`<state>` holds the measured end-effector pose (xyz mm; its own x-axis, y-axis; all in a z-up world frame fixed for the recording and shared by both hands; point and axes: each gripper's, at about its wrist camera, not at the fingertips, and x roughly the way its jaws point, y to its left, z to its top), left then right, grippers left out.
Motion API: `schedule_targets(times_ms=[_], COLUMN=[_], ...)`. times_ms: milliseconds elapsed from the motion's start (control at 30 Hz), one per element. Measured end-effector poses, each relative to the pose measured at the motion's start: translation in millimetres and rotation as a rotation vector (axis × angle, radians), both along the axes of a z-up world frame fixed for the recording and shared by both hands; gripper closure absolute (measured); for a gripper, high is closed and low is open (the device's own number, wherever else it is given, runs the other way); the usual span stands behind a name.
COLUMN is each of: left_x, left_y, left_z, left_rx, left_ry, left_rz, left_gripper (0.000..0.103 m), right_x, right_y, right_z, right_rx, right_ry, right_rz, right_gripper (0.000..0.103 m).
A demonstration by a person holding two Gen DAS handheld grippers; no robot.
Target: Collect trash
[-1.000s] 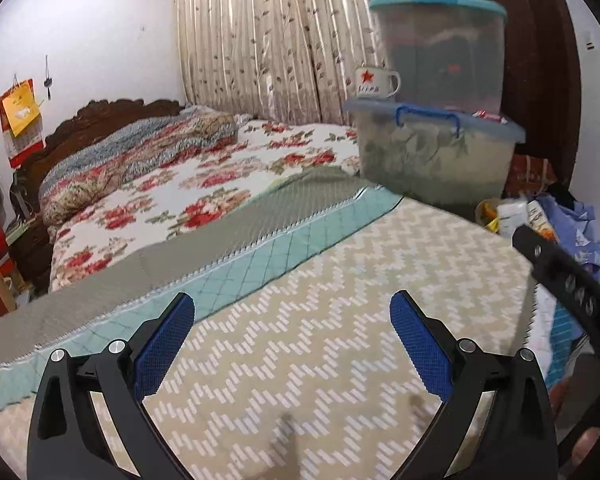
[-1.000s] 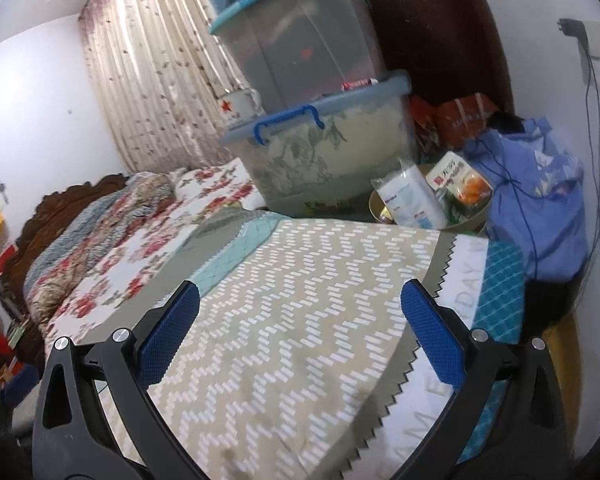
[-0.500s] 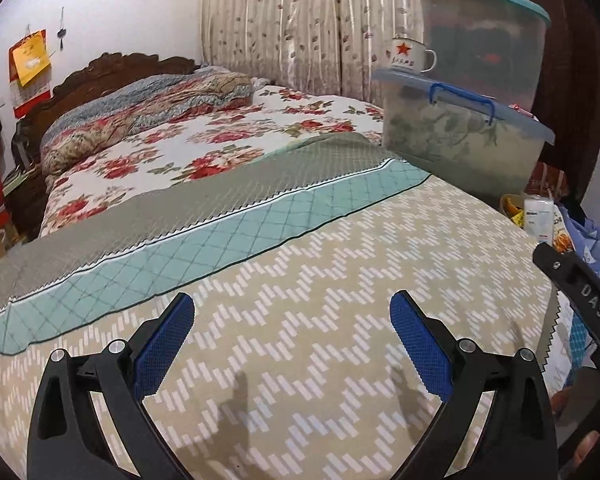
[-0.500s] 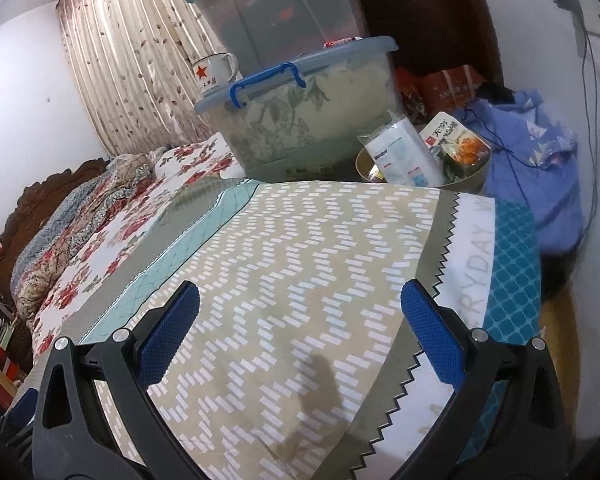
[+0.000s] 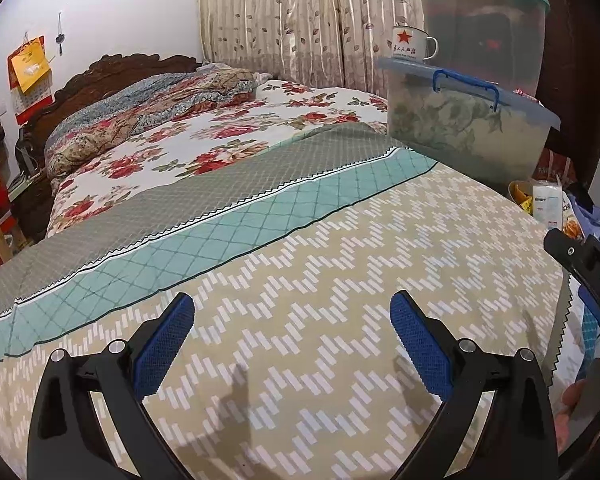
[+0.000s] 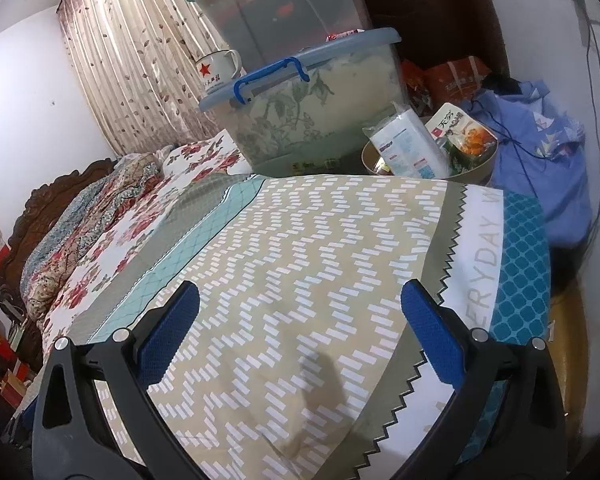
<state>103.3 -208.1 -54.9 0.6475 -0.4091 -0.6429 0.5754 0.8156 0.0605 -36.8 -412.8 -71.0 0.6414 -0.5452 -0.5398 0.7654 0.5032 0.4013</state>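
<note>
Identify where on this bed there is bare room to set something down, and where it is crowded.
Free: the zigzag-patterned cover, between the teal band and the sawtooth edge. Crowded: beyond the foot corner, where stacked storage bins and a packet-filled bowl stand.

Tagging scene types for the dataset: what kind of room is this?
Most likely a home bedroom. A made bed with a floral cover and carved wooden headboard fills the view, curtains hang behind it, and stacked plastic storage bins stand beside it.

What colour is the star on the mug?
Red, on the white mug; clearest in the left wrist view.
</note>
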Motion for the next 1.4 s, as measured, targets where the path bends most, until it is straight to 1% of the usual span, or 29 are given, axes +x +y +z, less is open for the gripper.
schedule_targets(times_ms=[300, 767, 1000, 1167, 1233, 1400], left_x=[-1, -15, -24, -39, -45, -56], left_y=[-2, -6, -6, -5, -5, -7], left_z=[-1, 5, 12, 22, 25, 31], left_rx=[-0.002, 0.004, -0.014, -0.033, -0.038, -0.034], left_ry=[0.003, -0.057, -0.073, -0.123, -0.136, -0.132], left_rz=[-0.010, -0.070, -0.121, -0.154, -0.166, -0.198], left_gripper=[0.009, 0.009, 0.009, 0.009, 0.009, 0.009], right_x=[1, -3, -14, -25, -32, -63], right_y=[3, 3, 13, 16, 16, 18], right_z=[1, 3, 4, 6, 9, 24], right_rx=[-0.008, -0.011, -0.026, -0.009, -0.009, -0.022], right_ry=[-0.006, -0.011, 0.023, 0.050, 0.051, 0.031], right_rz=[0.013, -0.015, -0.006, -0.004, -0.008, -0.031], right_gripper=[0.003, 0.003, 0.003, 0.003, 0.003, 0.003])
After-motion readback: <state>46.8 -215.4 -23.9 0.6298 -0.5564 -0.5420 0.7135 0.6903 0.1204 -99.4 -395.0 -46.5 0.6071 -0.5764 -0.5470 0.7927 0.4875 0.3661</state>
